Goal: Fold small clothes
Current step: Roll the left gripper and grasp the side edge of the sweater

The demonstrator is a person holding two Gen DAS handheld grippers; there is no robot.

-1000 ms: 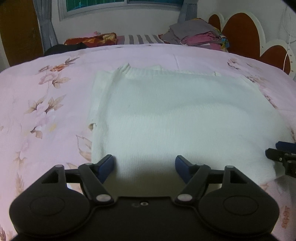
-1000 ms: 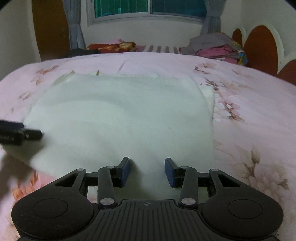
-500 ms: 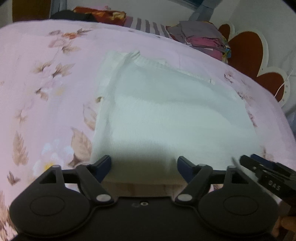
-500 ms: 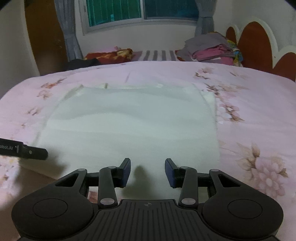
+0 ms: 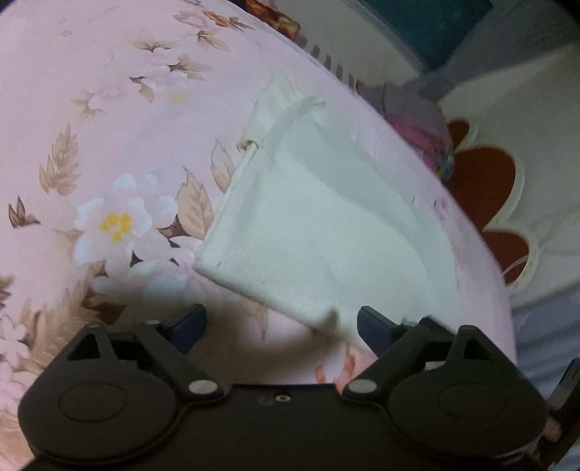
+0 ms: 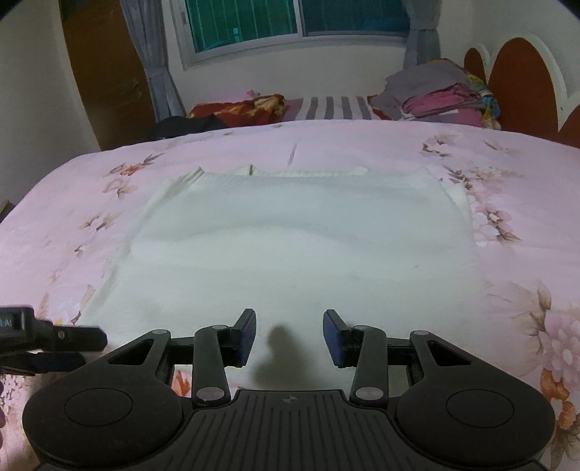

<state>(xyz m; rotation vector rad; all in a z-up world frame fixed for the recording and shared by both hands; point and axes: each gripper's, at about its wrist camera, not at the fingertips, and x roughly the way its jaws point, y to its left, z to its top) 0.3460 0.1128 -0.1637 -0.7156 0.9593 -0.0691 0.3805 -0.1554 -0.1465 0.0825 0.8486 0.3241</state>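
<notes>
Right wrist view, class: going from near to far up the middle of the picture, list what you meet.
Right hand-held gripper → white garment → pink floral bedspread → striped cloth → window.

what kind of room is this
Most likely a bedroom in a home. The white garment lies spread on a bed with a pink floral sheet and a scalloped headboard; a stack of folded clothes sits at the far edge, below a curtained window.
</notes>
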